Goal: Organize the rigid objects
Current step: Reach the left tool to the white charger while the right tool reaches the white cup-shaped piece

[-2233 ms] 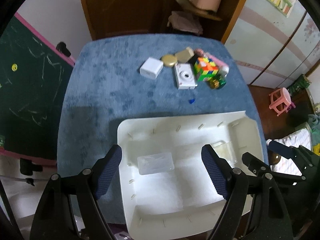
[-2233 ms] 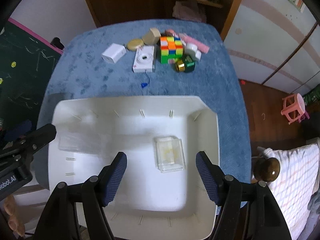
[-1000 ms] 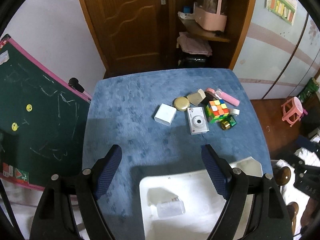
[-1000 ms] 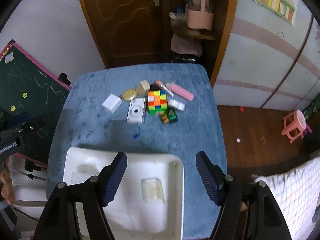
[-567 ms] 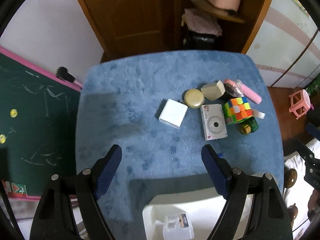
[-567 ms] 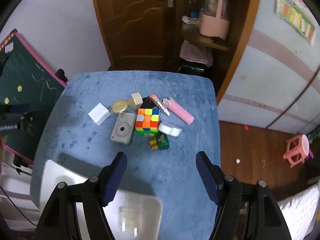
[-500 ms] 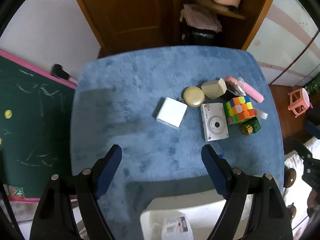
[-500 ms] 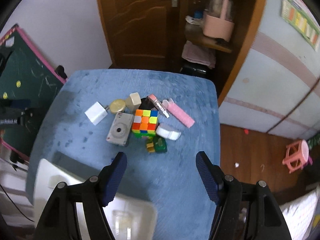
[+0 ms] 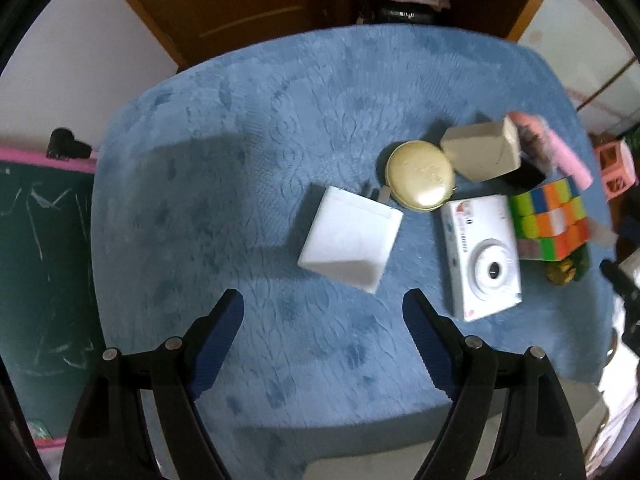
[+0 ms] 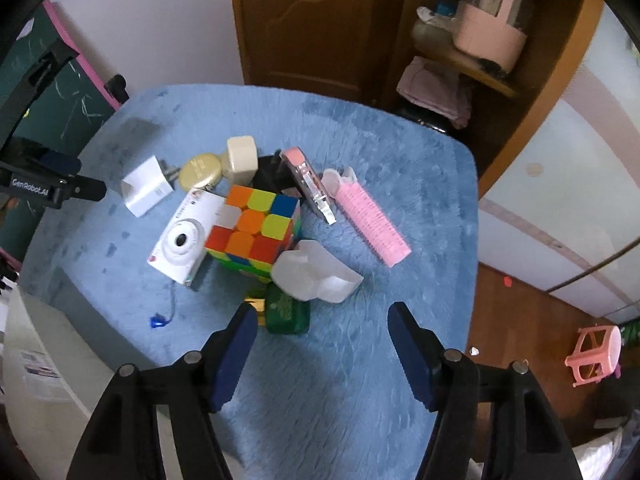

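Observation:
A cluster of small objects lies on the blue plush table. In the left wrist view: a white charger block, a gold round tin, a beige block, a white toy camera and a colour cube. My left gripper is open and empty, just short of the charger. In the right wrist view my right gripper is open and empty, near a green bottle and a white curved piece; the cube, camera and pink roller lie beyond.
A white tray's corner sits at the table's near left edge in the right wrist view. A green chalkboard stands left of the table. A wooden door and shelf stand behind. A pink stool is on the floor at right.
Both grippers have moved forward and down from over the tray toward the cluster of objects. The tray has slid out of the left view. Both stay open and empty.

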A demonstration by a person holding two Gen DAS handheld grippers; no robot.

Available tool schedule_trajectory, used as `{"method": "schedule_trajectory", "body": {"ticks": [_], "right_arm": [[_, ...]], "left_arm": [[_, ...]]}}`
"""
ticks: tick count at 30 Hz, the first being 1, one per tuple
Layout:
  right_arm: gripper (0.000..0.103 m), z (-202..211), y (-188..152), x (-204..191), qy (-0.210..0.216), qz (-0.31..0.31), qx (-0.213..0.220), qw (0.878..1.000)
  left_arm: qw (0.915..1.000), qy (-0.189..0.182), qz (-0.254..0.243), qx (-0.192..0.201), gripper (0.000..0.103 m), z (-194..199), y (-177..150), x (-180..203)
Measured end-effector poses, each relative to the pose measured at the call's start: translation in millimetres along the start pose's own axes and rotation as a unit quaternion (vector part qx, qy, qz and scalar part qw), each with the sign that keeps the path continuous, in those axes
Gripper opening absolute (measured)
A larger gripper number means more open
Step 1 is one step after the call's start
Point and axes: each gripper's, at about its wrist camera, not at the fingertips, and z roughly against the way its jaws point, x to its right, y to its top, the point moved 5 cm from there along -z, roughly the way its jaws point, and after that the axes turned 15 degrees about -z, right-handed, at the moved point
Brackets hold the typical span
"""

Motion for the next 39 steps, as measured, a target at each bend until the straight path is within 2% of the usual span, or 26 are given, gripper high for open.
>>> {"method": "schedule_trajectory", "body": {"ticks": [4, 12, 15, 17, 20, 26, 34, 37, 39], "right_arm": [[0.064, -21.6, 3.7, 3.9, -0.013, 0.014, -0.007, 1.0], [0.063, -35.8, 7.5, 1.3, 0.007, 0.027, 0.0, 1.0], [0.056, -37.9, 12.1, -1.0, 0.014, 0.03, 0.002, 0.999], [0.045, -39.7, 15.4, -1.0, 0.027, 0.026, -0.001, 0.999], [0.039, -43.9, 20.9, 1.7, 0.025, 0.024, 0.002, 0.999], [0.036, -50.0, 30.7, 9.2, 0.025, 0.008, 0.006, 1.0], [0.035, -52.3, 33.2, 11.4, 0.035, 0.012, -0.002, 0.999], [0.035, -53.0, 34.4, 10.2, 0.033, 0.016, 0.001, 0.999], [0.035, -53.4, 35.8, 9.7, 0.036, 0.01, 0.0, 0.999]], "left_arm": [[0.9997, 0.011, -0.019, -0.015, 0.084, -15.1, 4.9, 4.0], [0.9992, 0.014, -0.027, -0.027, 0.084, -36.9, 14.2, 5.5], [0.9991, 0.011, -0.029, -0.028, 0.084, -41.8, 17.6, 6.1], [0.999, 0.009, -0.031, -0.03, 0.084, -44.7, 20.4, 6.5], [0.999, 0.006, -0.031, -0.033, 0.084, -50.4, 23.3, 7.5], [0.9992, -0.007, -0.017, -0.036, 0.084, -64.6, 31.3, 9.4], [0.9994, -0.027, 0.015, -0.019, 0.084, -71.2, 35.4, 6.6], [0.9991, -0.035, 0.023, -0.008, 0.078, -71.8, 30.7, -1.3], [0.9989, -0.042, 0.024, 0.002, 0.071, -70.3, 27.0, -0.3]]}}
